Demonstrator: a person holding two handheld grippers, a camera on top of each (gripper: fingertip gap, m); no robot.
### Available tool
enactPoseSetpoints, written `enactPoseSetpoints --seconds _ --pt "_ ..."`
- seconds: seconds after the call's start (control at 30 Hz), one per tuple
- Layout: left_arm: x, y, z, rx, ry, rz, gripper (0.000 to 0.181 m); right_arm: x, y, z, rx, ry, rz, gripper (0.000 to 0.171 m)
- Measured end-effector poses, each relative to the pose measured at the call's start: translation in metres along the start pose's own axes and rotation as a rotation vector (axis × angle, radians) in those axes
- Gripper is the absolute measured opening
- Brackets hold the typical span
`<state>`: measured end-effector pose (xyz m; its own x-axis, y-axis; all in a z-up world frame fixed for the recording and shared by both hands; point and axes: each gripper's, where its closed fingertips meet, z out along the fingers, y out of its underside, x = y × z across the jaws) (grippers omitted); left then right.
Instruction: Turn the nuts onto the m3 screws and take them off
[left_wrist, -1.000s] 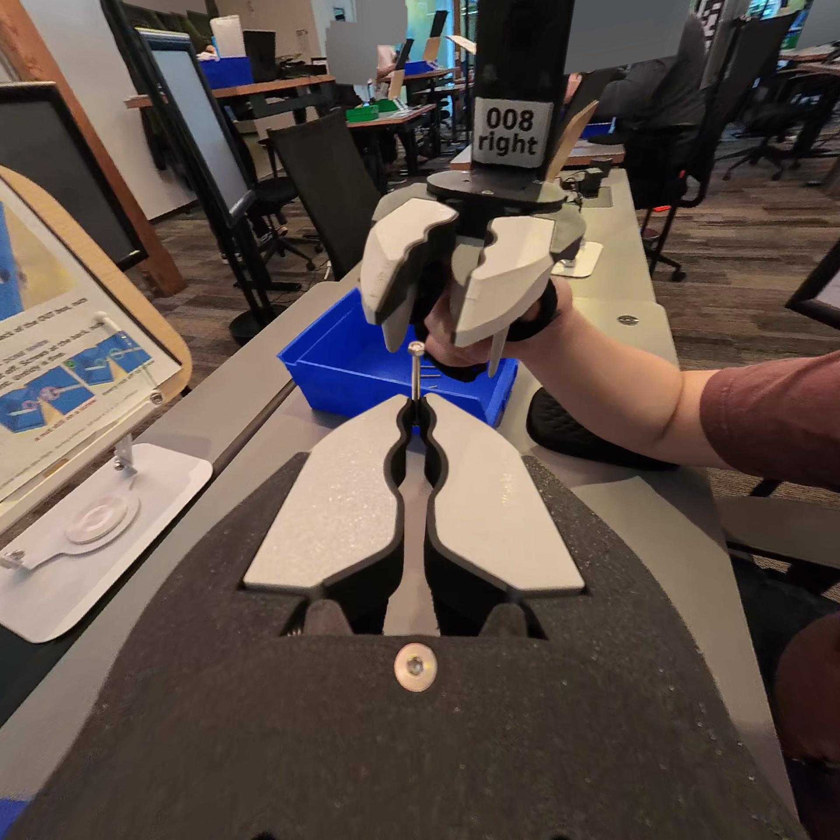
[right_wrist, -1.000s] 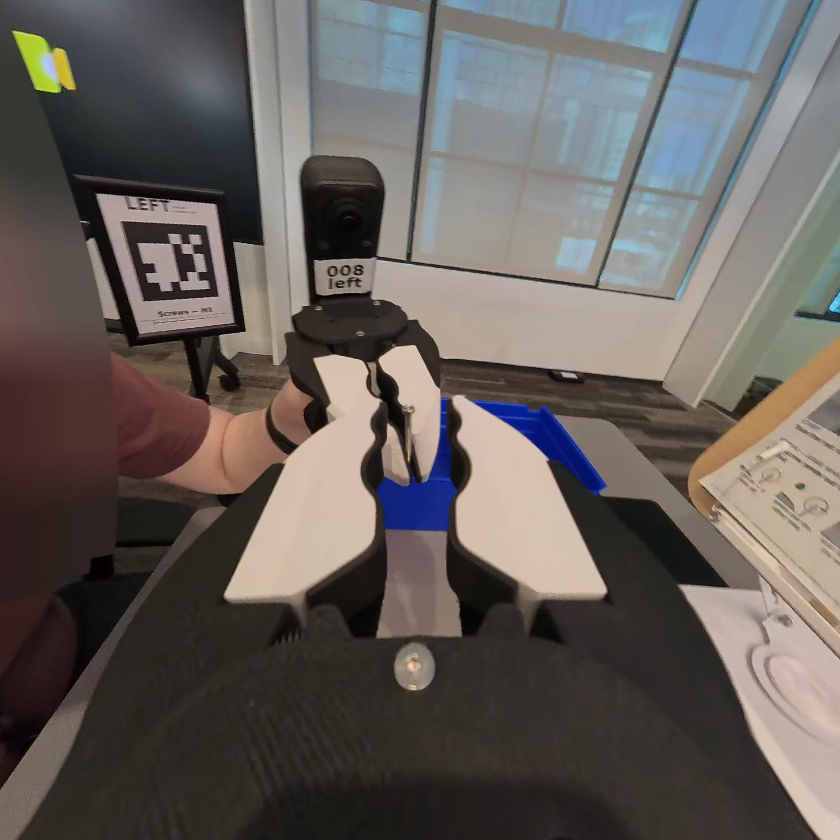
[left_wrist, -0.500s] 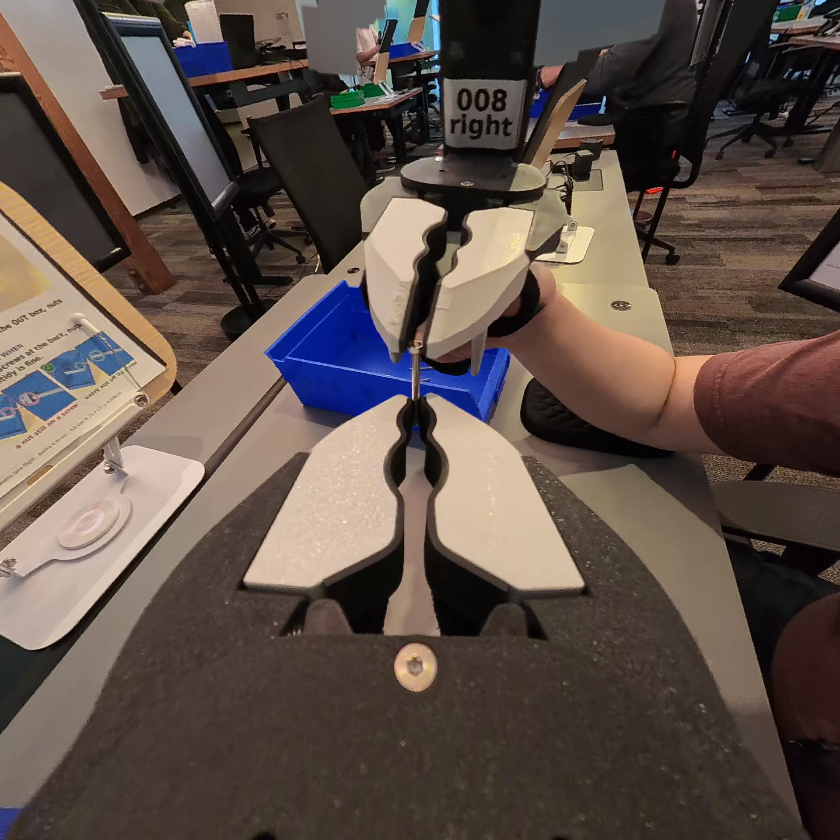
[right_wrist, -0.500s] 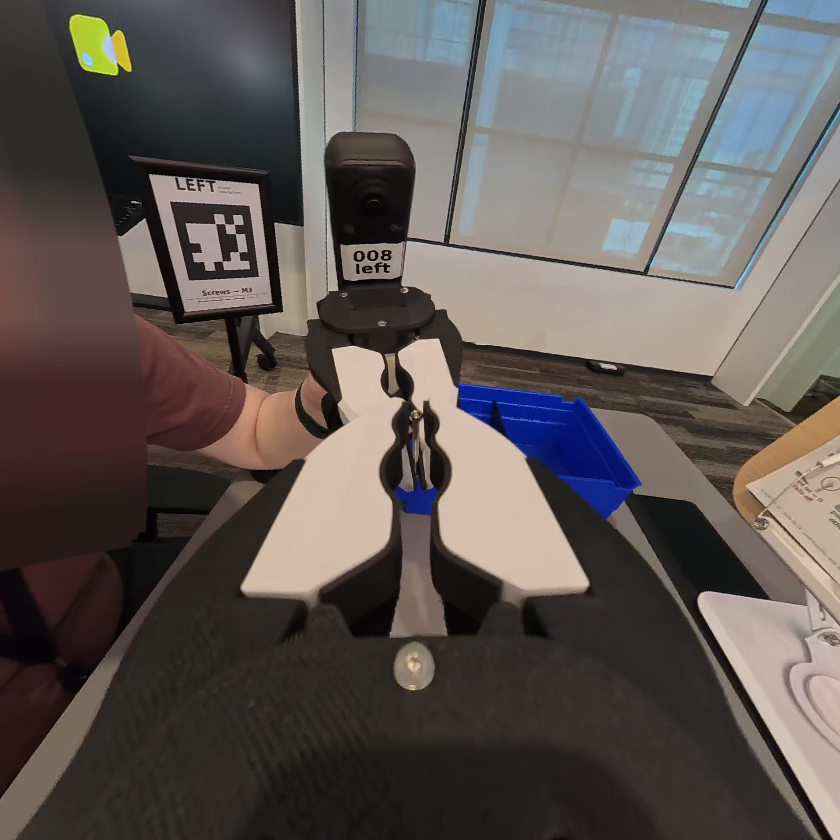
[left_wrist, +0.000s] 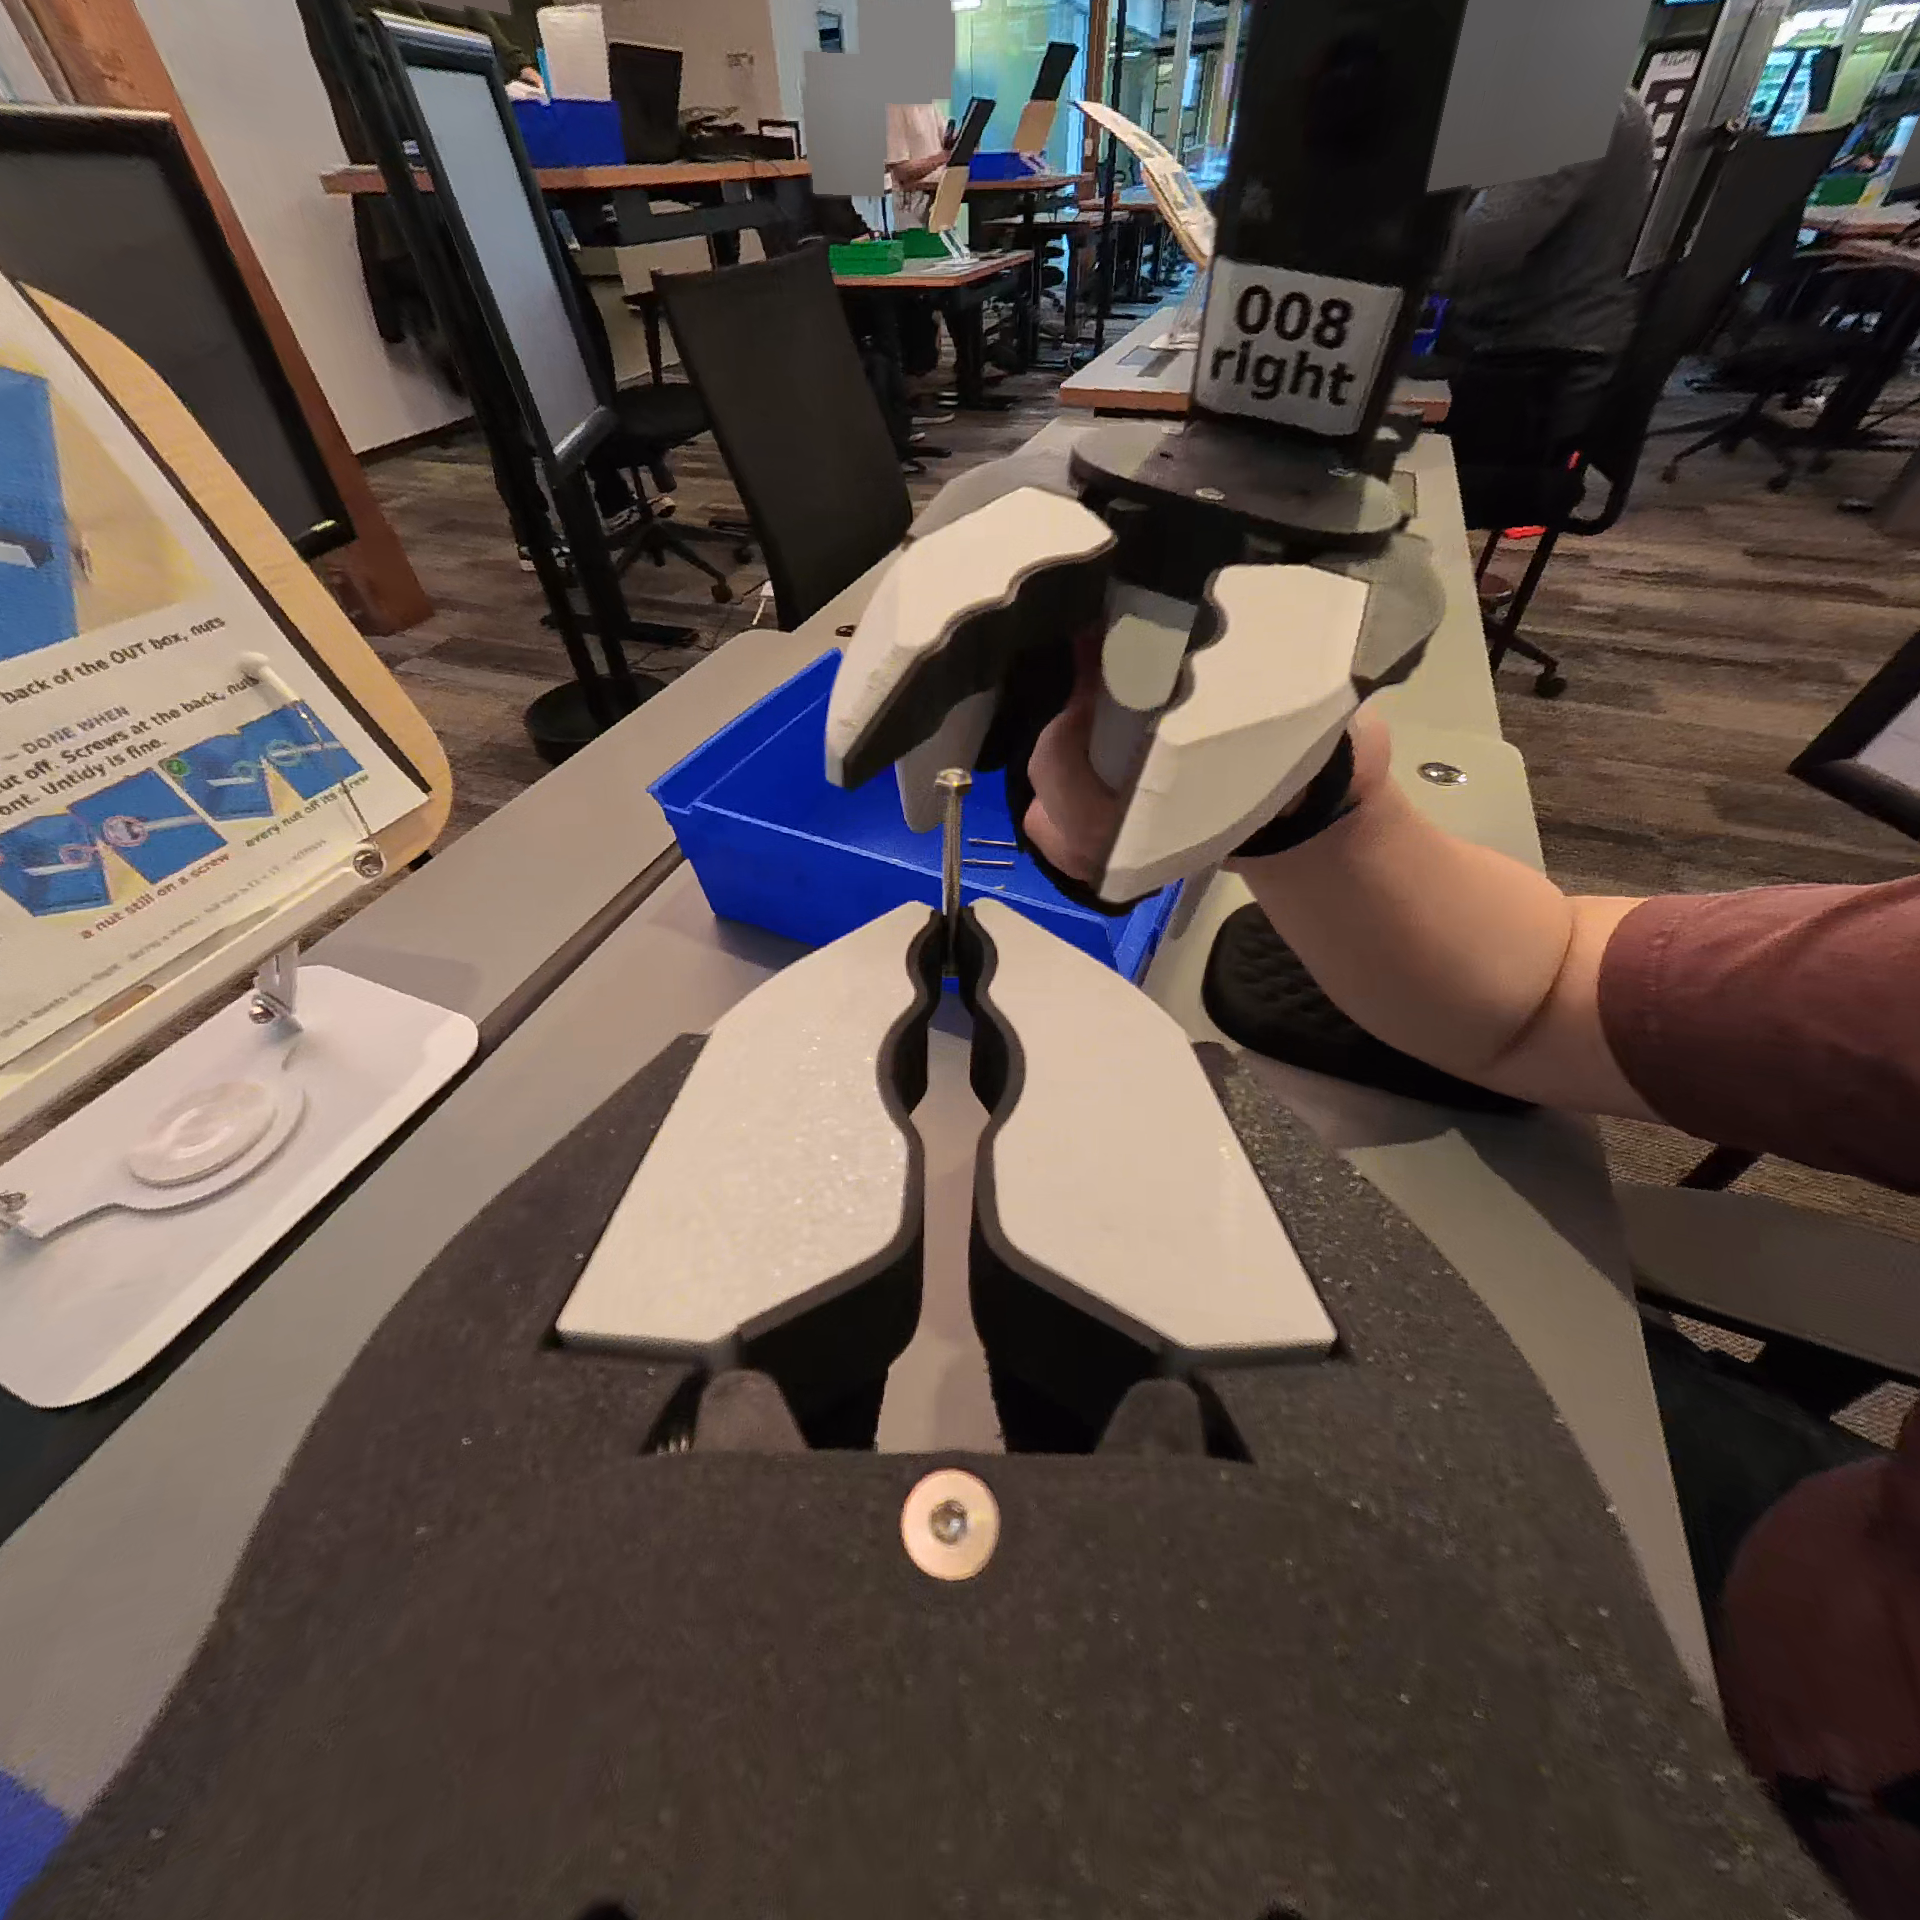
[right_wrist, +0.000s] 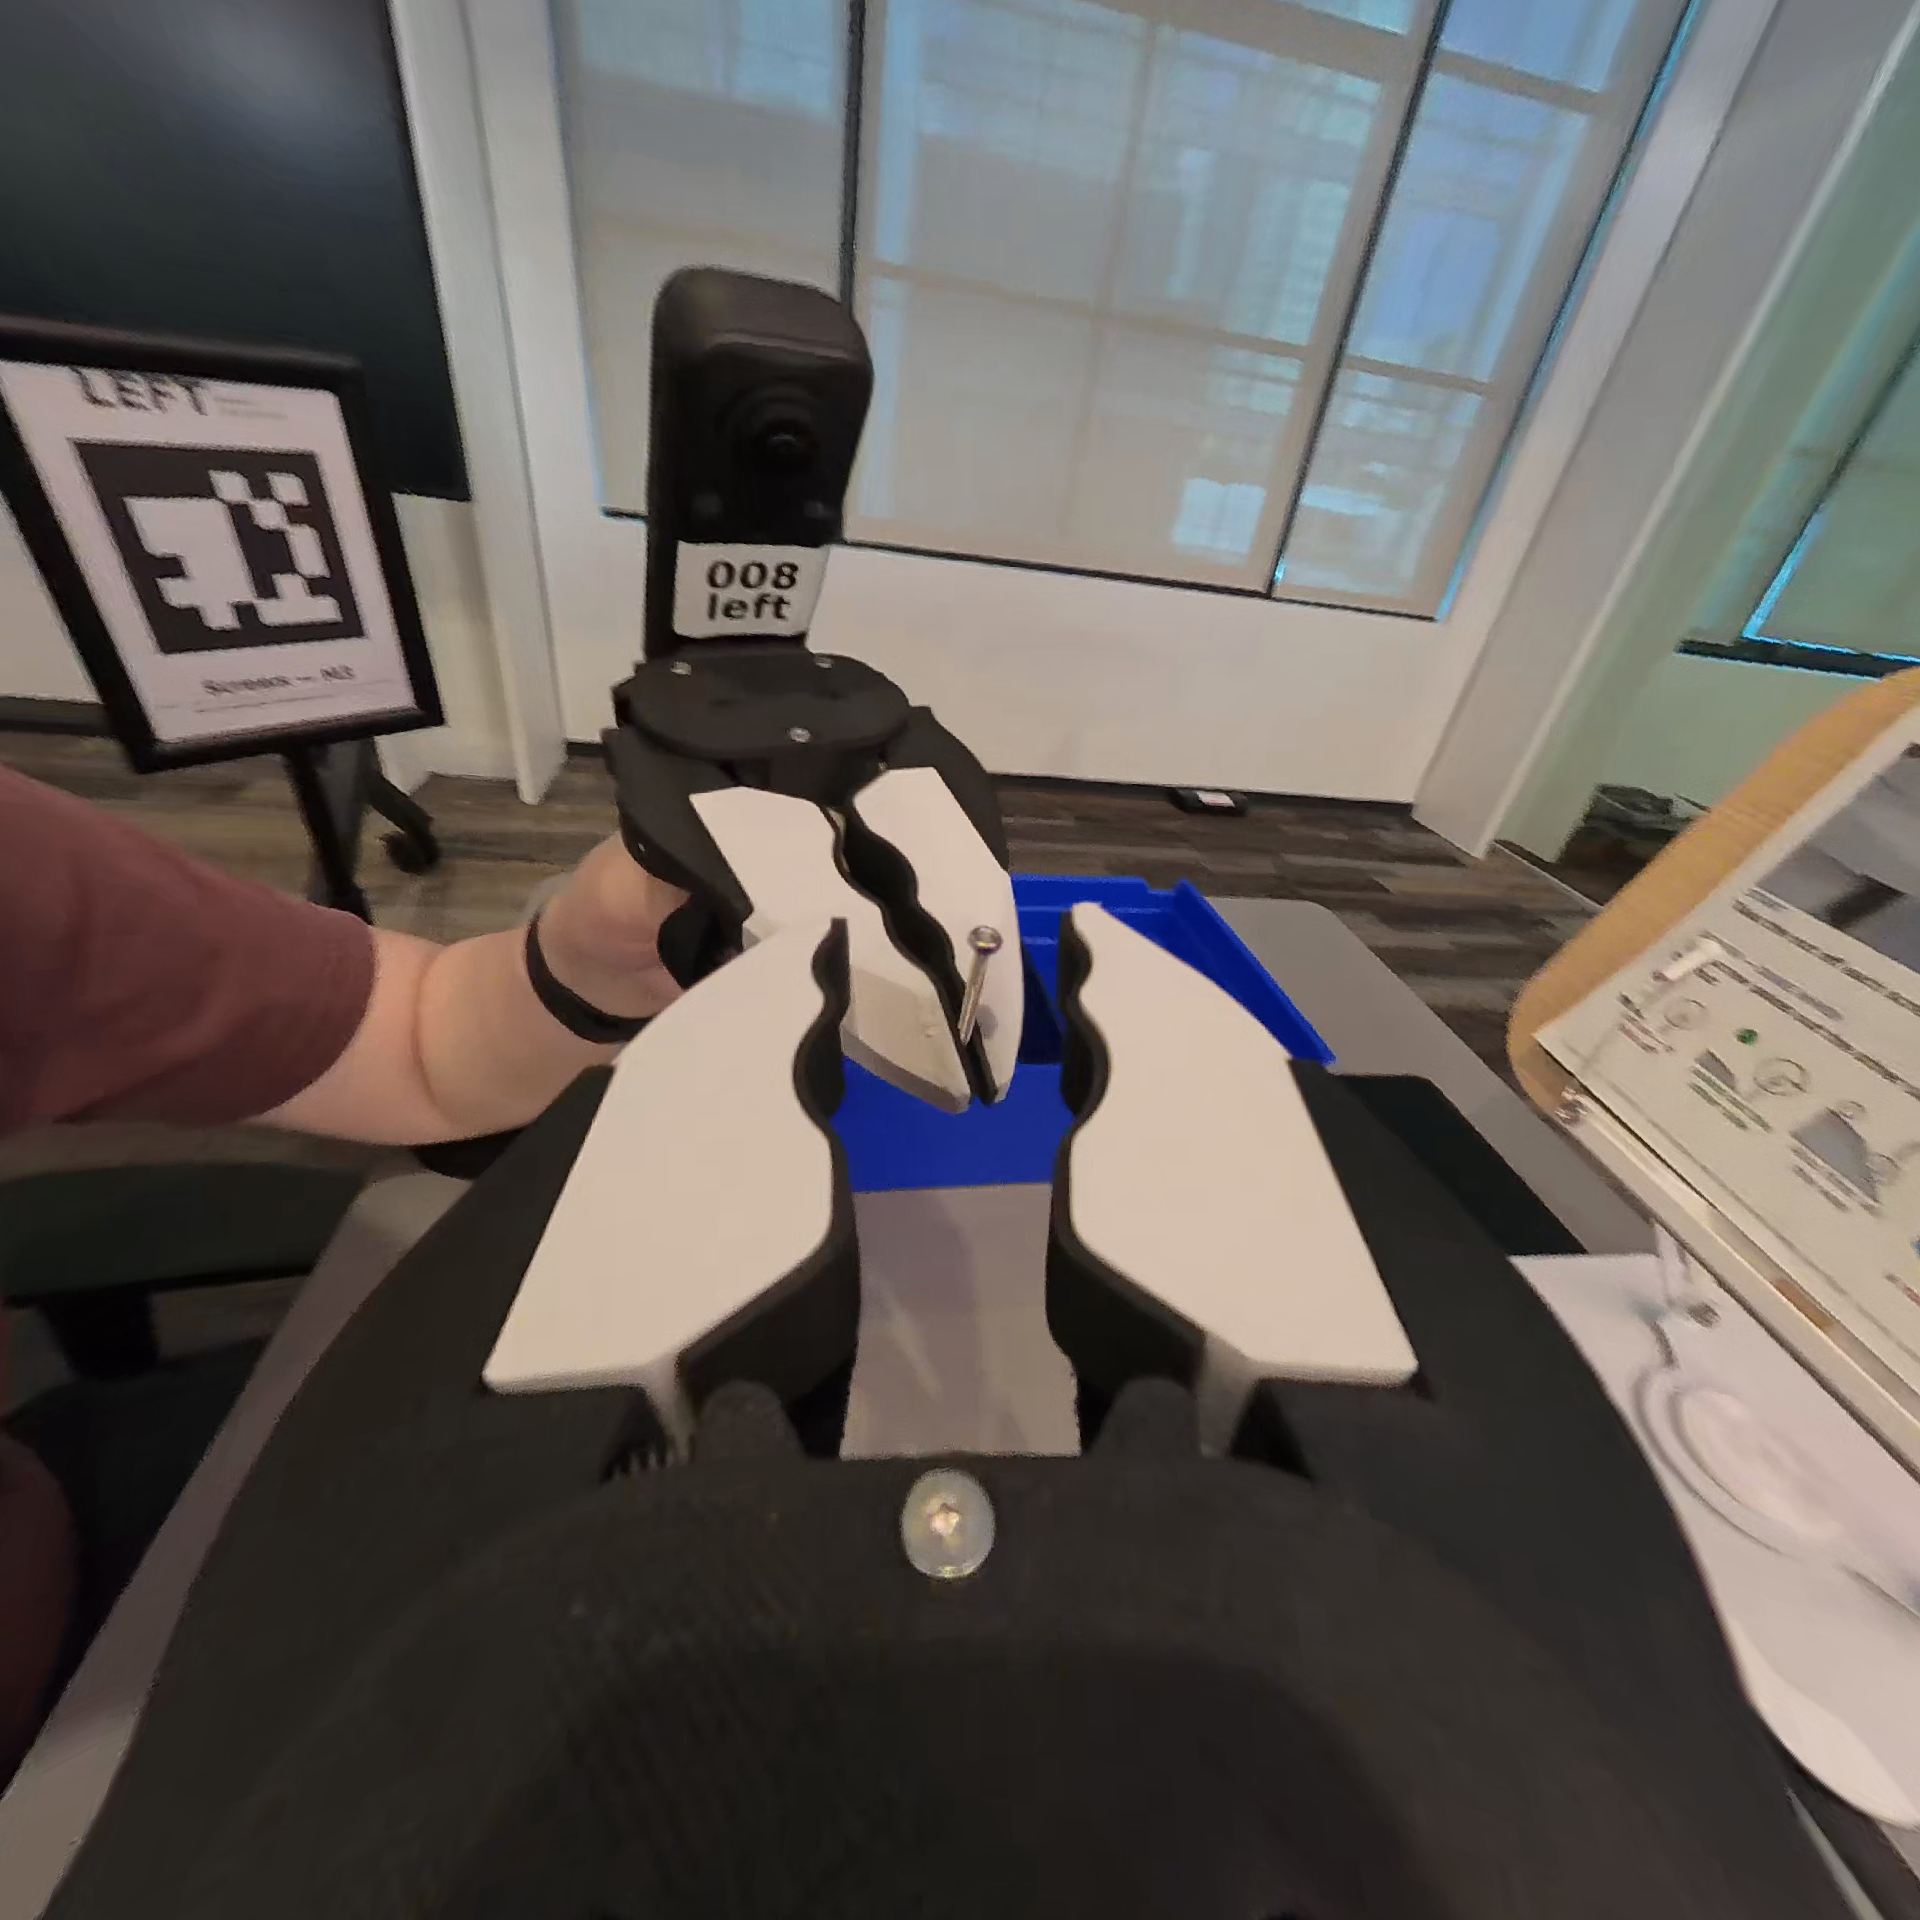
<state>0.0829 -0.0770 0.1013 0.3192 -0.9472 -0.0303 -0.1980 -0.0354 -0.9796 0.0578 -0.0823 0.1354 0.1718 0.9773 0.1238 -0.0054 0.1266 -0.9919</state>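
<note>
The grey table (left_wrist: 540, 894) ran forward under both tools, with a white stand base (left_wrist: 208, 1132) and an instruction card (left_wrist: 156, 748) along its left edge in the left wrist view. At the table's far part sat a blue bin (left_wrist: 790, 831), and a few loose screws (left_wrist: 987, 852) lay on its floor; whether they carried nuts was too small to tell.

The right gripper (left_wrist: 1023, 831) hung above the bin, held in a person's hand (left_wrist: 1060, 810), its two fingers spread wide apart with nothing between them. In its own view those fingers (right_wrist: 707, 1143) framed an open gap over the bin (right_wrist: 1226, 956).

The left gripper (left_wrist: 948, 920) was pressed together at its tips, pinching the lower end of one thin screw (left_wrist: 949, 842). The screw stood upright with its head on top, just below and beside the right gripper's left finger, and not touching it as far as could be seen. From the right wrist view the same screw (right_wrist: 975, 982) rose out of the left gripper (right_wrist: 977, 1081) over the bin. No nut could be made out on the shaft.
</note>
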Motion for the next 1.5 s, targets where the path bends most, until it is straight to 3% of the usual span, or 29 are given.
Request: enactPoseSetpoints --seconds 0.27,0.37,0.5,0.7,0.87,1.0,1.1,1.3,1.4,1.5 --pt "-0.008 -0.002 -0.003 0.014 -0.042 -0.002 0.002 -0.004 0.0 -0.003 -0.019 -0.038 0.032 0.034" --pt "-0.011 -0.003 -0.006 0.022 -0.043 -0.012 0.002 -0.005 -0.004 -0.006 -0.013 -0.045 0.036 0.023" --pt "-0.004 -0.004 -0.004 0.024 -0.016 -0.001 0.002 0.005 -0.005 -0.007 0.013 0.019 0.017 0.028" --pt "-0.007 -0.001 -0.002 0.012 -0.049 0.026 0.002 -0.006 0.002 0.001 -0.03 -0.038 0.028 0.037" --pt "-0.01 -0.003 -0.005 0.025 -0.03 -0.008 0.002 0.0 0.002 -0.003 -0.049 0.011 0.015 0.031" --pt "0.0 -0.002 0.0 0.014 -0.002 0.026 0.002 -0.001 0.0 0.003 0.013 -0.019 0.067 0.053" --pt "-0.008 -0.001 -0.001 0.008 -0.057 0.045 0.002 -0.014 -0.005 0.003 0.039 -0.105 0.079 0.054" --pt "-0.007 -0.005 -0.004 0.044 0.006 -0.007 0.002 -0.008 -0.007 -0.005 0.014 -0.057 0.04 0.053" --pt "0.006 -0.008 0.0 0.065 0.052 0.03 0.002 -0.011 -0.008 0.003 0.063 -0.068 0.04 0.081" --pt "0.006 -0.009 0.001 0.073 0.028 0.054 0.002 -0.027 0.0 0.01 0.018 -0.138 0.017 0.088"
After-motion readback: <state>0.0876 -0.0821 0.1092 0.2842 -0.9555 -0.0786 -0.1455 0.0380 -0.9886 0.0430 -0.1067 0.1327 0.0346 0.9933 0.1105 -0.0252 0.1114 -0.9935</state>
